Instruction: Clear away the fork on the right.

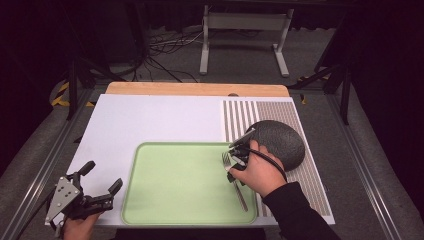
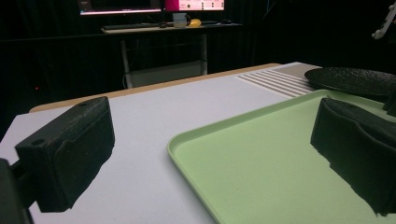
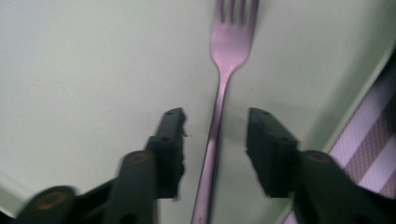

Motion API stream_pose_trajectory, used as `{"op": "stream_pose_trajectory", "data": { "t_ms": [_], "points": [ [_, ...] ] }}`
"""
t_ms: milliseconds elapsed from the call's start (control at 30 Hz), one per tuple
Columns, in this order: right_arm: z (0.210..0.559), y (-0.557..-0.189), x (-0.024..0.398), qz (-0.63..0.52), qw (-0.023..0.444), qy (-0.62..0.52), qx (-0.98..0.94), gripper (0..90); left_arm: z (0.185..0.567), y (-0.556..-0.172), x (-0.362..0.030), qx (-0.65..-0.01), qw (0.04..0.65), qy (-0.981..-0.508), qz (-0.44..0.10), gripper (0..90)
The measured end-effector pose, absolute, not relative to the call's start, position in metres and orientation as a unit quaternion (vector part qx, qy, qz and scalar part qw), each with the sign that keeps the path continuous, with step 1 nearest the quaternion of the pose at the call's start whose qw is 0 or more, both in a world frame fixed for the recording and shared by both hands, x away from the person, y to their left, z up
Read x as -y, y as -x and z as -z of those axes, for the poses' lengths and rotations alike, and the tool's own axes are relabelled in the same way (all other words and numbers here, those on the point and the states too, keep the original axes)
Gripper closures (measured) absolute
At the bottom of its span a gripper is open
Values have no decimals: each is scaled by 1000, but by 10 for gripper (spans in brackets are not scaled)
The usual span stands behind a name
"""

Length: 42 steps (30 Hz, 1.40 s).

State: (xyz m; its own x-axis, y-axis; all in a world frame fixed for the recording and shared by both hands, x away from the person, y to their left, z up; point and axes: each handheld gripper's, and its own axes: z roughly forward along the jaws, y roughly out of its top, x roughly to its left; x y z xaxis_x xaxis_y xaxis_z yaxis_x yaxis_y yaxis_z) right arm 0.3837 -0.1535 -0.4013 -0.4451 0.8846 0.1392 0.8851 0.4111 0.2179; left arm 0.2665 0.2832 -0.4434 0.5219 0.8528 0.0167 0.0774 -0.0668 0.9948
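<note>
The right gripper [image 3: 215, 140] points down at a fork [image 3: 223, 88] lying on a pale green tray [image 1: 170, 185], its two black jaws parted and standing clear on either side of the handle, so the fork is released and rests flat on the tray. In the right gripper view the handle runs up between the jaws without touching either pad, and the tines point away from the gripper. In the high view the fork [image 1: 235, 180] lies near the tray's right edge, tines toward the far side of the counter [image 1: 150, 120], with the person's right hand [image 1: 260, 172] over its middle and a black cable looping from the gripper across the hand. Just beyond that hand a dark, rounded plate [image 1: 280, 140] sits on a striped mat [image 1: 240, 115], close to the tray's far right corner.

The left gripper [image 1: 100, 192] rests at the near left corner of the counter, held by the person's left hand [image 1: 77, 225], its jaws spread wide with nothing between them. Its own view looks across the white counter and the tray's near left corner [image 2: 243, 154] toward the plate [image 2: 350, 79]. A wooden strip [image 1: 197, 89] edges the far side of the counter.
</note>
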Motion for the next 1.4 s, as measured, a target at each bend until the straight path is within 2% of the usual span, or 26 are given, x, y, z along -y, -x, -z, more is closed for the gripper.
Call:
{"op": "stream_pose_trajectory", "data": {
  "t_ms": [133, 200, 300, 500, 767, 900, 1000, 1133, 1167, 1233, 1333, 1400],
  "points": [
    [399, -383, 153, 167, -16, 498, 851, 355, 443, -267, -283, -358, 582, -650, -333, 4],
    [398, -384, 153, 180, -32, 481, 858, 336, 443, -267, -283, -358, 582, -650, -333, 3],
    [398, -384, 153, 211, -57, 442, 870, 251, 443, -266, -283, -357, 582, -650, -333, 4],
    [400, -388, 154, 253, -76, 397, 879, 241, 443, -267, -283, -357, 582, -650, -333, 3],
    [404, -389, 156, 315, -77, 375, 868, 366, 443, -267, -283, -357, 582, -650, -333, 4],
    [406, -390, 157, 327, -88, 357, 871, 542, 443, -266, -283, -357, 582, -651, -333, 4],
    [409, -393, 157, 325, -82, 352, 874, 598, 443, -267, -283, -357, 582, -651, -333, 4],
    [416, -396, 158, 313, -78, 341, 883, 739, 443, -267, -283, -356, 582, -651, -333, 4],
    [416, -396, 158, 313, -78, 341, 883, 739, 443, -267, -283, -356, 582, -651, -333, 4],
    [420, -397, 158, 304, -74, 340, 887, 818, 443, -267, -283, -356, 582, -651, -333, 4],
    [423, -397, 157, 294, -74, 335, 892, 890, 443, -267, -283, -356, 582, -650, -333, 4],
    [424, -397, 157, 291, -74, 333, 894, 900, 443, -267, -283, -356, 582, -651, -333, 4]
  ]
}}
